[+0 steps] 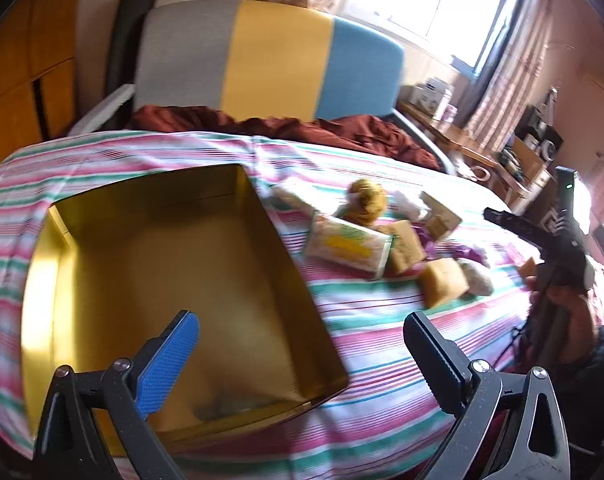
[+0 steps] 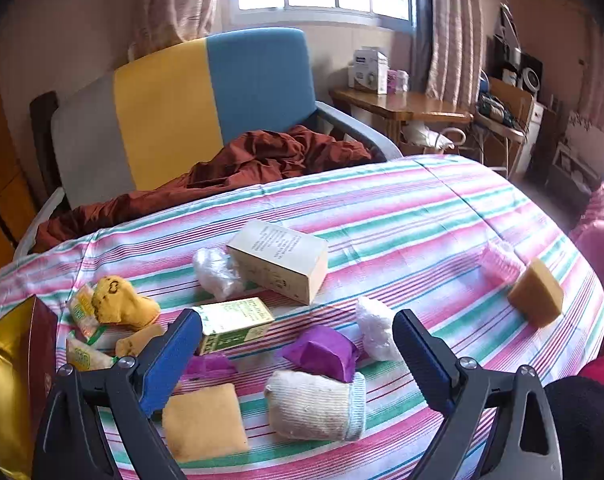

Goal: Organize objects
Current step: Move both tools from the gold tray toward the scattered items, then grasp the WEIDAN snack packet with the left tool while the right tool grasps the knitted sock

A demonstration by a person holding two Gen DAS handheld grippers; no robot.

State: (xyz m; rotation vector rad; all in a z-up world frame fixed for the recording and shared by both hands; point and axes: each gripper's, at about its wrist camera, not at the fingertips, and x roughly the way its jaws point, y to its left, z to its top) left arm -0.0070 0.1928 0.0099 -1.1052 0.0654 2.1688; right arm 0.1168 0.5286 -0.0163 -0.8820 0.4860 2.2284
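The gold box (image 1: 174, 280) sits open on the striped bench cloth (image 1: 382, 360) under your left hand-held gripper (image 1: 302, 354), whose jaws are spread wide with nothing between them; the view is blurred, and only a vague pale patch shows at the box's near corner. Just right of the box lies the loose pile. In the right wrist view your right hand-held gripper (image 2: 298, 346) is likewise released and empty, hovering over a cream sock (image 2: 314, 404) with a purple wrapped piece (image 2: 322, 350) touching its far edge. Beside your left finger rests an orange sponge (image 2: 204, 422), and beyond it a small green-and-cream carton (image 2: 238, 322). Farther back a larger beige carton (image 2: 280, 260) lies next to a crumpled clear wrapper (image 2: 216, 270), with another clear wrapper (image 2: 376, 330) near your right finger. A yellow sock (image 2: 122, 302) sits by snack packets (image 2: 82, 312) close to the box's edge. Well apart, at the cloth's right side, a second orange sponge (image 2: 536, 296) touches a pink roll (image 2: 500, 262). Behind the bench stands a grey, yellow and blue chair (image 2: 170, 112) holding a rust-red blanket (image 2: 262, 156).
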